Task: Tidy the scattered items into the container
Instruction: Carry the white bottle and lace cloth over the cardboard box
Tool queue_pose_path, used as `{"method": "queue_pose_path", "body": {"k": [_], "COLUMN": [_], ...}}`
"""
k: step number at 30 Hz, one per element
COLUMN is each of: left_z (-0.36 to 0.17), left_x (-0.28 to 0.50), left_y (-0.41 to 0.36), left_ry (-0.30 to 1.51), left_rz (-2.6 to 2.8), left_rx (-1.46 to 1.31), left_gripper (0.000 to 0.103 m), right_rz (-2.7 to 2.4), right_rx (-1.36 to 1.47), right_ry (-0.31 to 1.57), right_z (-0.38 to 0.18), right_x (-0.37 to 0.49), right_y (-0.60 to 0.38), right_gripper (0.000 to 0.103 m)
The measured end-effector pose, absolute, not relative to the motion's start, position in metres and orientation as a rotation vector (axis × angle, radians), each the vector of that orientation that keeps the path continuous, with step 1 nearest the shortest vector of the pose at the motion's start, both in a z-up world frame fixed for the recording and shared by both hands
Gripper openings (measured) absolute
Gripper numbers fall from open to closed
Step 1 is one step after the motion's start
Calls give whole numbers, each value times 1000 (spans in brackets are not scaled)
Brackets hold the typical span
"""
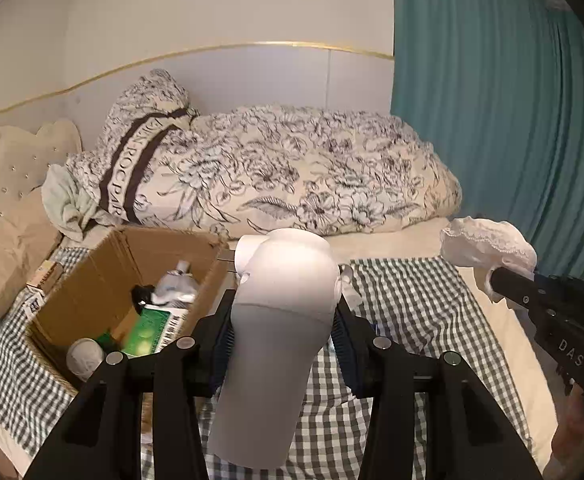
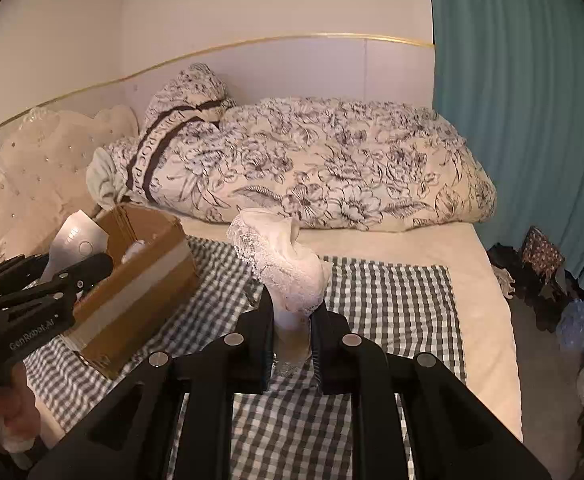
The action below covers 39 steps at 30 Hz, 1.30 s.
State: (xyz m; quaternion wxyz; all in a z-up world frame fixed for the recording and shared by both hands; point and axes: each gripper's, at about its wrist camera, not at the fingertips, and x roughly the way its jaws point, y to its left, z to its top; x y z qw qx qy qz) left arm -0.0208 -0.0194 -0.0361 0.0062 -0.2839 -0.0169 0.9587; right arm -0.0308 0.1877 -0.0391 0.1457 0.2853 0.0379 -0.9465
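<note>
1. Current step: both hand-held grippers carry a load above the bed, and neither item is in the container yet. This is judged to be the transport phase, just before release.

2. Left hand-held gripper (image 1: 284,332): its jaws are clamped on the waist of a white plastic hair dryer (image 1: 280,320), one pad on each side. The dryer is held clear of the green-and-white checked cloth (image 1: 404,312), beside the near right wall of the open brown cardboard box (image 1: 208,292).

3. Orientation of the dryer: in the left wrist view its long axis runs roughly along the fingers. The wide rounded head points away from the camera toward the floral duvet (image 1: 292,168); the narrower grey handle end points back toward the holder. A short stub projects from the head toward the box.

4. Right hand-held gripper (image 2: 292,320): its jaws are closed on the lower part of a white lace-trimmed fabric item (image 2: 284,264), which stands up above the fingertips. It hangs over the checked cloth, toward the middle of the bed and well apart from the box.

5. Container: the box sits on the left side of the bed near the headboard edge. It already holds a green-and-white packet (image 1: 152,332), a white ball (image 1: 85,358) and crumpled white items.

6. Next move, as a judgement: shift the dryer leftward over the box opening, lower it, then spread the jaws. The dryer is long compared with the free space, so tilting it may help.

7. The fabric item is then carried leftward across the bed and dropped on top.
</note>
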Motion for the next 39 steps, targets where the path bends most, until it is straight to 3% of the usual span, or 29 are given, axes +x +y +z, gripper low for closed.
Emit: {"method": "queue_pose_path", "body": {"k": [20,39], "left_z": [8,-13], "left_x": [5,-8], "left_y": [-72,-143], "left_ry": [-123,-217], "left_rz": [3080,3153], "left_rx": [-779,-841], "left_gripper": [45,45], "right_rz": [-2704,-2638], "right_rx": [711,717], "right_ry": [123,169], "right_z": [1,-8], "right_x": [-11,-31], "right_y": [140,75], "right_gripper": [15,15]}}
